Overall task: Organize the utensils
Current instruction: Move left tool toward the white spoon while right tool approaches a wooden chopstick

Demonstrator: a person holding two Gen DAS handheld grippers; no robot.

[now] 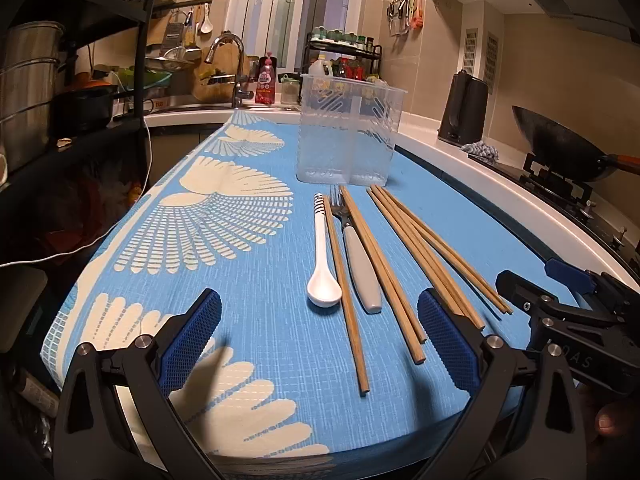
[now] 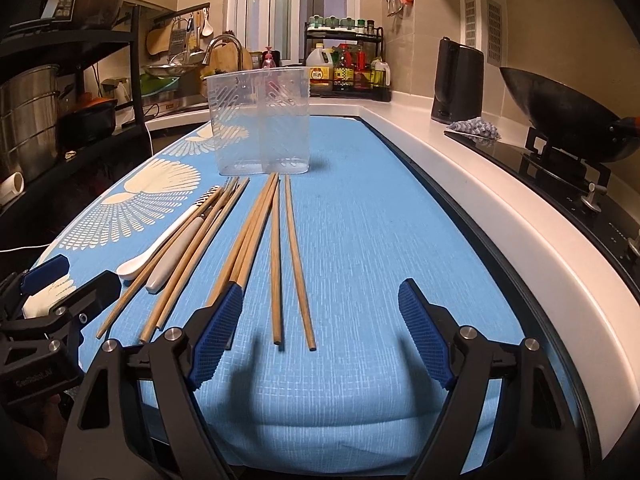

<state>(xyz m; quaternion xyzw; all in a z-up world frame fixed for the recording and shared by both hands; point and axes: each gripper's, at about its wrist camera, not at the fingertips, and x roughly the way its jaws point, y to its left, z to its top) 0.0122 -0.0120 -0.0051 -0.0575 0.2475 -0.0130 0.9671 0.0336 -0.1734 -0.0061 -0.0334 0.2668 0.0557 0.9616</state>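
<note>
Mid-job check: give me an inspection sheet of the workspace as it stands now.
Surface: blue patterned cloth over the counter.
Job's things: clear utensil holder upright, nothing seen inside; white spoon, grey-handled fork and wooden chopsticks lie flat in front of it.
Clutter: nothing seen on the cloth.
Grippers: left hand-held gripper open, holding nothing; right hand-held gripper open, two chopstick ends between its fingers, untouched.
Cables: white cable hangs off the left edge.
Surroundings: black kettle, wok on the stove, faucet, bottle rack.
</note>
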